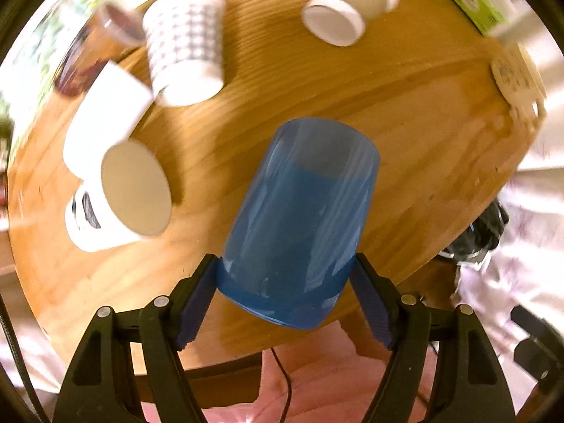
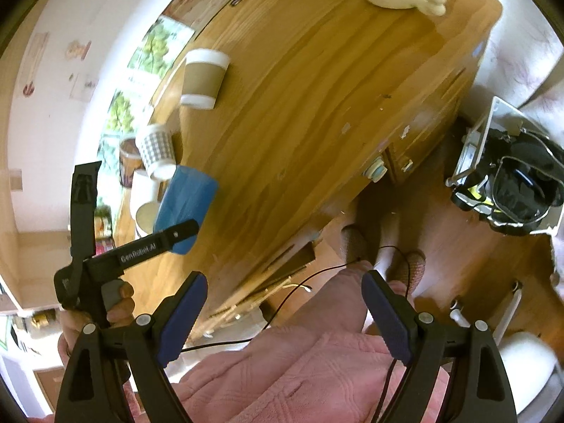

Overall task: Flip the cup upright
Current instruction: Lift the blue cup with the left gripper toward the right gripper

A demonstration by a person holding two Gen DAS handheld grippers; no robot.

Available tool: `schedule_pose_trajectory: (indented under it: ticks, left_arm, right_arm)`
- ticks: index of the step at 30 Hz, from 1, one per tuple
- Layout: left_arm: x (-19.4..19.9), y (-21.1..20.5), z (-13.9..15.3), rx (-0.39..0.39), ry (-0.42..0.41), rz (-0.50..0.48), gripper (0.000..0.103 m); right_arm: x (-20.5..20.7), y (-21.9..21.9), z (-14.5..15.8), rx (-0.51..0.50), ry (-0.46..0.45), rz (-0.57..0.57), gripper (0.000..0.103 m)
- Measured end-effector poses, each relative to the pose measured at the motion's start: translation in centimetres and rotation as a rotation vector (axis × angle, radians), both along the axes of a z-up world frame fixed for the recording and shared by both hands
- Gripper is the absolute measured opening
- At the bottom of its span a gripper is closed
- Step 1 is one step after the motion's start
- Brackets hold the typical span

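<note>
Blue pads of the left gripper [image 1: 283, 275] squeeze the blue cup [image 1: 299, 211], tipped mid-turn above the table [image 1: 405, 105]. Next, finish turning it and set it down. The right gripper [image 2: 283, 312] waits open, holding nothing.

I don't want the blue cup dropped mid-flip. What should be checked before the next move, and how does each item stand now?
1. Left tongs clamped on the blue cup: ok, a pad on each side near one end.
2. Cup lifted off the table: cannot tell from these views.
3. Cup upright: not ok, it is tilted.
4. Which end is the cup's mouth: cannot tell, blurred.
5. Room to set down: ok, bare wood ahead and to the right; the white cups are left of it.
6. Right tongs out of the way: ok, open, holding nothing, off the table edge.
</note>
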State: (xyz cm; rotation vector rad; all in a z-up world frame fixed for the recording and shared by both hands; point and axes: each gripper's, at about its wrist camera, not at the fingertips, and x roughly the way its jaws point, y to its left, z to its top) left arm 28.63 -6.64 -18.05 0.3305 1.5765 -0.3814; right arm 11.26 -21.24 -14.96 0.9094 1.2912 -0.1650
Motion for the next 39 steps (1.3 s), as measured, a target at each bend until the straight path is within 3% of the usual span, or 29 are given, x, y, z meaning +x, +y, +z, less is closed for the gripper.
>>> schedule_pose_trajectory:
  ticks: [10, 20, 28, 39]
  left_arm:
    - [-0.5, 6.0, 0.6, -0.097, 0.005, 0.223, 0.078]
    - [-1.6, 8.5, -0.5, -0.17, 0.055, 0.33, 0.078]
    - [-3.1, 8.1, -1.4, -0.213, 0.067, 0.368, 0.078]
    - [-3.5, 8.6, -2.1, -0.251, 0.081, 0.347, 0.08]
  right_arm:
    - [-0.7, 0.2, -0.2, -0.021, 0.026, 0.115, 0.09]
    - [-1.0, 0.9, -0.7, -0.035, 0.046, 0.2, 0.09]
    - [-0.9, 1.6, -1.1, -0.035, 0.063, 0.235, 0.09]
    - [-0.6, 2.5, -1.2, -0.03, 0.065, 0.245, 0.09]
